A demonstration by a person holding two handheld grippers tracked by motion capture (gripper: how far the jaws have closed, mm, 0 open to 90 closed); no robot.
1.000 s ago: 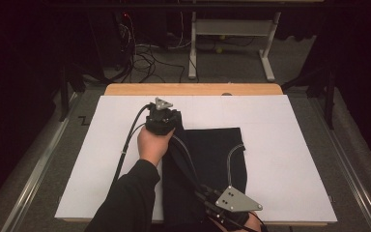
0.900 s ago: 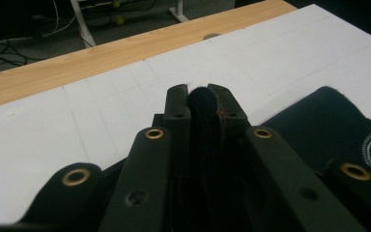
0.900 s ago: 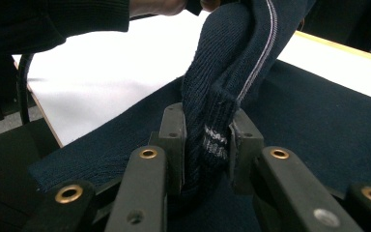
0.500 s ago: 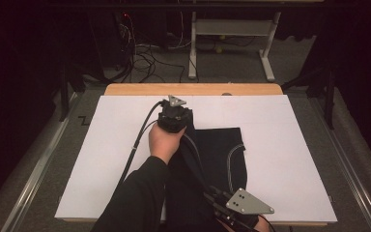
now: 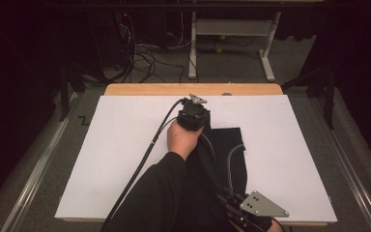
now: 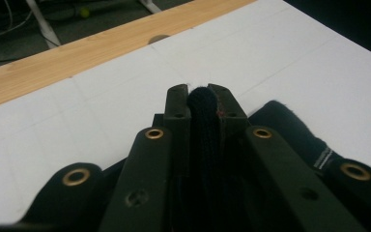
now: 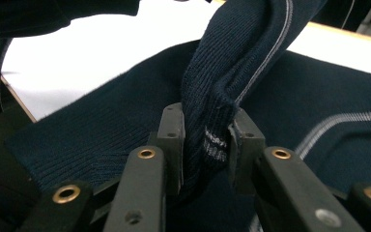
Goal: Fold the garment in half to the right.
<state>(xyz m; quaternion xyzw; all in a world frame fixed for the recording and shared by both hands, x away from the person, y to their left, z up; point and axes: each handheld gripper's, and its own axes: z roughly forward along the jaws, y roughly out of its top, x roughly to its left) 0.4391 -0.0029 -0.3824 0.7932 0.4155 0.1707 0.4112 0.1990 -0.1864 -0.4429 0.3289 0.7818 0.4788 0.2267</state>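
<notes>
I have the left gripper (image 5: 193, 115) far out toward the back edge of the white board (image 5: 121, 159), its jaws closed tight on a bunched fold of the dark knitted garment (image 5: 227, 150), which in the left gripper view fills the gap between them with no daylight. The right gripper (image 5: 251, 212) sits at the board's near edge, toward its right corner, and its jaws are likewise pinched down on a thick roll of the same cloth, near a small woven label (image 7: 215, 142). The garment lies across the middle-right of the board, stretched between my two holds. My reading is that I am pulling it out flat, so the thing to do well is to keep both pinches firm, draw the two ends apart evenly along one line, and lower the cloth without letting it twist; a slack grip on that fat fold would let it slip. Counting: one garment, one board, two grippers, and two pale stripes (image 5: 232, 162) on the cloth, though the dark fabric against my sleeve makes its near outline hard to trace.
</notes>
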